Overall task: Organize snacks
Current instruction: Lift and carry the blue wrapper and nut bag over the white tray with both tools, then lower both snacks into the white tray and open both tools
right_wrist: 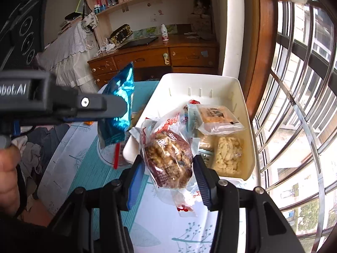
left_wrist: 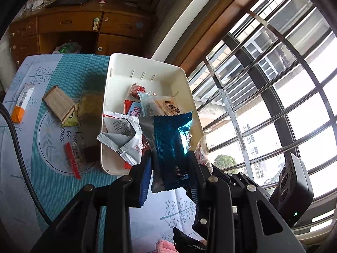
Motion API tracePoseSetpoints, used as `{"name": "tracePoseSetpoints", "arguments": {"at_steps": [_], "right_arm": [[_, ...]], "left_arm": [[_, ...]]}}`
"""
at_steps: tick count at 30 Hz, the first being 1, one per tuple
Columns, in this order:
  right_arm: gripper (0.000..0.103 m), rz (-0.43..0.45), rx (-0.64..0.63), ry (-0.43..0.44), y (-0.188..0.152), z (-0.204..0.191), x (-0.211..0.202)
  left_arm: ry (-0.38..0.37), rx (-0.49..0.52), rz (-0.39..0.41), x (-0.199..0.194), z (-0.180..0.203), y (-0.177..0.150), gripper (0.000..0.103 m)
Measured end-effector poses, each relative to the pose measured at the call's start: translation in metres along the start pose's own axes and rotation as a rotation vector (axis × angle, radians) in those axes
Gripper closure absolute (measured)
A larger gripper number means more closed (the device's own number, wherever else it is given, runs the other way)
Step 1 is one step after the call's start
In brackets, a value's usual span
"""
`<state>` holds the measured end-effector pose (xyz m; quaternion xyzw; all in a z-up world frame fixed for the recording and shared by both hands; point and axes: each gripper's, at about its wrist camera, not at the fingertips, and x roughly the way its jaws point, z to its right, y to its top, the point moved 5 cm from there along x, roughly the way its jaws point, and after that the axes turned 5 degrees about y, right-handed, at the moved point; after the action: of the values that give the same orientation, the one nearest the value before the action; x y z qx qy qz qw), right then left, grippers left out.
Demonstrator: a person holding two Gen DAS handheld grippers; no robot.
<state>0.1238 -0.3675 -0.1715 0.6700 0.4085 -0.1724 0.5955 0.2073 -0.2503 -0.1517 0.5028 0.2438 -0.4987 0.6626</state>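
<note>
My left gripper (left_wrist: pixel 169 158) is shut on a shiny blue snack packet (left_wrist: pixel 170 145), held above the near end of the white bin (left_wrist: pixel 147 65). The same packet (right_wrist: pixel 118 107) and left gripper (right_wrist: pixel 118 107) show at the left of the right wrist view. My right gripper (right_wrist: pixel 168 164) is shut on a clear bag of brown walnut cake (right_wrist: pixel 168 158), held over the near edge of the bin (right_wrist: pixel 238 84). The bin holds several wrapped snacks.
On the teal tablecloth (left_wrist: pixel 69 189) left of the bin lie an orange-ended bar (left_wrist: pixel 22 103), a tan biscuit pack (left_wrist: pixel 59 103), a green packet (left_wrist: pixel 90 107) and a red-edged clear packet (left_wrist: pixel 73 158). A barred window (left_wrist: pixel 273 84) is at the right; a wooden desk (right_wrist: pixel 158 57) is behind.
</note>
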Motion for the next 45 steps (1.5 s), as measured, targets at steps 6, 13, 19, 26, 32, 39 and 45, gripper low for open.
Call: {"name": "tracePoseSetpoints", "arguments": {"at_steps": [6,13,19,26,32,39,45], "right_arm": [[0.055,-0.018,0.068,0.014,0.005,0.038,0.015],[0.054,-0.022,0.141,0.027,0.014,0.067,0.030],[0.054,-0.030,0.166,0.028,0.017,0.083,0.037],[0.054,-0.034,0.184,0.025,0.021,0.089,0.037],[0.053,-0.046,0.195,0.016,0.019,0.088,0.035],[0.043,-0.058,0.261,0.016,0.011,0.085,0.030],[0.041,-0.086,0.280,0.008,0.003,0.073,0.027]], "left_arm": [[0.058,0.003,-0.026,0.025,0.009,0.009,0.072],[0.133,0.043,-0.056,0.049,0.024,0.022,0.072],[0.163,0.054,-0.077,0.061,0.030,0.026,0.068],[0.195,0.039,-0.053,0.054,0.029,0.027,0.048],[0.217,0.028,-0.048,0.045,0.022,0.019,0.045],[0.221,0.009,-0.041,0.028,0.007,0.003,0.045],[0.228,-0.020,-0.012,0.006,-0.013,-0.005,0.045]]}}
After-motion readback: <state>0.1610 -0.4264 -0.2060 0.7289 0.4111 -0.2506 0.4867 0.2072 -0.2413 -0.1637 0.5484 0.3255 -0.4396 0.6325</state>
